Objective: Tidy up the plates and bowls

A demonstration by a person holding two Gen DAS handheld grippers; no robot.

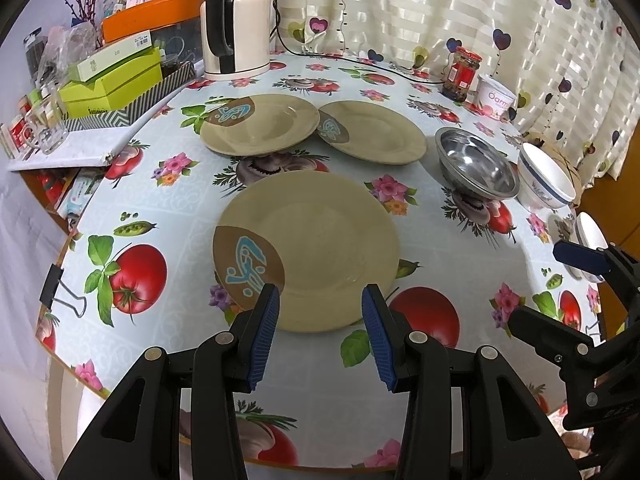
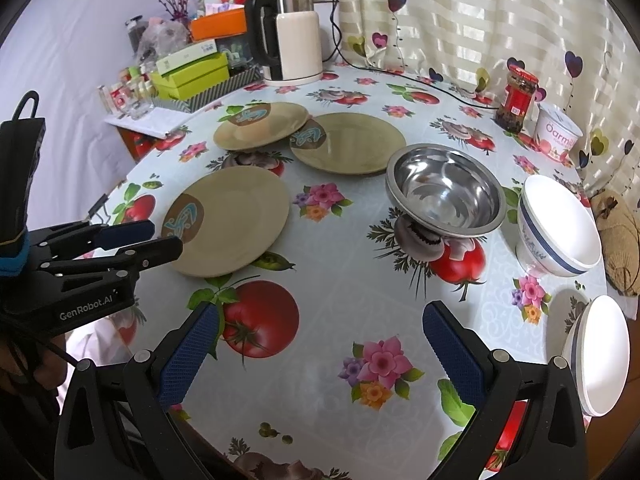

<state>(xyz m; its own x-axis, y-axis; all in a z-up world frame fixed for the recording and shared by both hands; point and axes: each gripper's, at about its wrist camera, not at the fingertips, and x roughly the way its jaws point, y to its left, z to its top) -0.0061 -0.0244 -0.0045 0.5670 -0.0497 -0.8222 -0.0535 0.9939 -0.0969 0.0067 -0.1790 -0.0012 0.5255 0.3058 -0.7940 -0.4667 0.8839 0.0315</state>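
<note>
Three tan plates on the table: in the left wrist view the nearest plate [image 1: 310,250] sits dead ahead of the spread, empty left gripper [image 1: 320,300] by the near edge; in the right wrist view the right gripper [image 2: 320,328], spread wide and empty, faces bare cloth, steel bowl [image 2: 446,190] beyond.

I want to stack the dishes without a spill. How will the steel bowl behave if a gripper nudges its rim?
The steel bowl already sits tilted on a narrow base, so it would probably rock or tip. Its polished wall looks slippery and light, so it may slide on the glossy tablecloth toward the white bowl nearby.
</note>
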